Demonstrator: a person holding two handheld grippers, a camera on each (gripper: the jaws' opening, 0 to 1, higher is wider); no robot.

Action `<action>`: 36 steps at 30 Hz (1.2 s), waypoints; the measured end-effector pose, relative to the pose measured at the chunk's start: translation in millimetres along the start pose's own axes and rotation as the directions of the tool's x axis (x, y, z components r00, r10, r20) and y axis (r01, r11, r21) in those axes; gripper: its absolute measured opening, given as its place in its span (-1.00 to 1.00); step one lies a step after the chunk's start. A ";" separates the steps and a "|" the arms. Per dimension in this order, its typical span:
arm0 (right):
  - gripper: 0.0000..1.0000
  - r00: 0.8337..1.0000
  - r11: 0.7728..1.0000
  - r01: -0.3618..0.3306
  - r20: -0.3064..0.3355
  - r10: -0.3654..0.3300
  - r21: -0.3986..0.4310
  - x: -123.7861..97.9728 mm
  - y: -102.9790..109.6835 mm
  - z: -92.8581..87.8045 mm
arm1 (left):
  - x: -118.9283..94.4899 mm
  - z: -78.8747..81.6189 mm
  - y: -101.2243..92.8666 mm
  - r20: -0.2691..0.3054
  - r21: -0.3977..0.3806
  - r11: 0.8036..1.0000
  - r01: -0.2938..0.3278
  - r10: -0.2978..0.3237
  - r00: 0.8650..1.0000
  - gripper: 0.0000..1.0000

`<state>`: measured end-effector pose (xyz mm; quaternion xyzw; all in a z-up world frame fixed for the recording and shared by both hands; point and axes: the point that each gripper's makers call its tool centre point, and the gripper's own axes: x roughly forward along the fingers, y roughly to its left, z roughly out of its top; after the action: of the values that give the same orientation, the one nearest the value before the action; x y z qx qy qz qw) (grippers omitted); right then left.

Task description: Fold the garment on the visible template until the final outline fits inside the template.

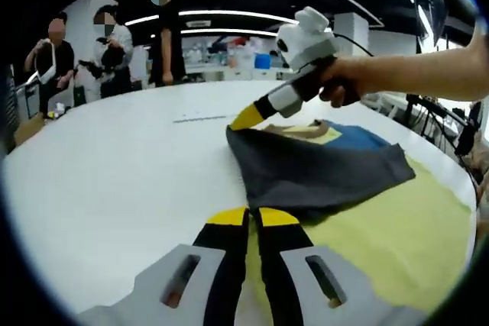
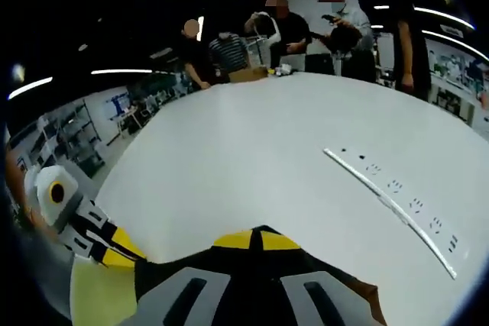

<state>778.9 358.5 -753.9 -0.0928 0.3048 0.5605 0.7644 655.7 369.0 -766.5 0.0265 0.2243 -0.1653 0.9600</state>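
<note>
Nearest the camera in the left gripper view, the left gripper (image 1: 252, 215) is seen with its yellow-tipped black jaws pressed together on the near edge of the dark grey garment (image 1: 317, 169). The garment is spread over a pale yellow template (image 1: 397, 242) lying on the white table (image 1: 114, 173). A tan collar and a blue patch (image 1: 359, 137) are visible at the garment's far side. The far left corner of the garment is pinched by the right gripper (image 1: 246, 120), which enters from the right and is held by a person's hand (image 1: 344, 82).

In the right gripper view, the right gripper (image 2: 256, 238) is seen at the bottom with its yellow tips closed together and dark fabric of the garment (image 2: 252, 280) gathered around them. The left gripper (image 2: 122, 253) is seen at the lower left, its tips against the garment's edge, with the yellow template (image 2: 99, 295) beside it. A white strip with dark marks (image 2: 390, 208) is laid flat on the table (image 2: 252, 150) to the right, well apart from the garment.

Several people (image 2: 286, 32) are stood at the table's far end; a cardboard box (image 2: 248, 74) is placed near them. Shelving (image 2: 69, 143) is visible at the left of the room.
</note>
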 end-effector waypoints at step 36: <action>0.32 0.994 0.988 0.088 0.058 -0.096 0.129 -36.8 -2.6 5.2 | -15.6 5.7 1.6 -0.002 0.000 0.998 0.059 -0.059 0.998 0.15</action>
<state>776.4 330.7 -729.3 -0.0402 0.3102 0.5068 0.8033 645.5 374.6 -754.5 0.0203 0.2259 -0.1934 0.9545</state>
